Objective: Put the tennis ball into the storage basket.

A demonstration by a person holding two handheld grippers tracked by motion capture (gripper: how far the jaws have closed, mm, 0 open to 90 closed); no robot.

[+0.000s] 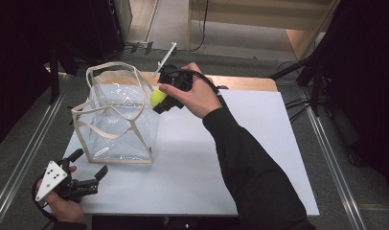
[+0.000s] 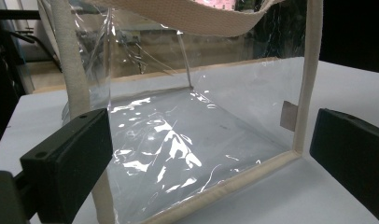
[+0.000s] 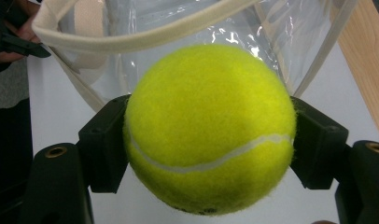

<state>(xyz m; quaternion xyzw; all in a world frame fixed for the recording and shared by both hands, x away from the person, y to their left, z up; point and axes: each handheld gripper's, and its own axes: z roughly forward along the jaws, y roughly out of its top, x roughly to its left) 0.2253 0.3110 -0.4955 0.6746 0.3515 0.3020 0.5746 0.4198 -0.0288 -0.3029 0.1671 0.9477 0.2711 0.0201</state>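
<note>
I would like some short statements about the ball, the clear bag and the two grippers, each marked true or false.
1. The right gripper is shut on a yellow tennis ball. True.
2. The tennis ball lies inside the transparent bag. False: it is held in the air beside the bag's upper edge, outside it.
3. The left gripper is open with nothing between its jaws. True.
4. The bag lies flat and folded on the white table. False: it stands upright, with its top open and its beige handles up.
5. The left gripper holds one handle of the bag. False: it sits at the near left corner of the table, apart from the bag.
</note>
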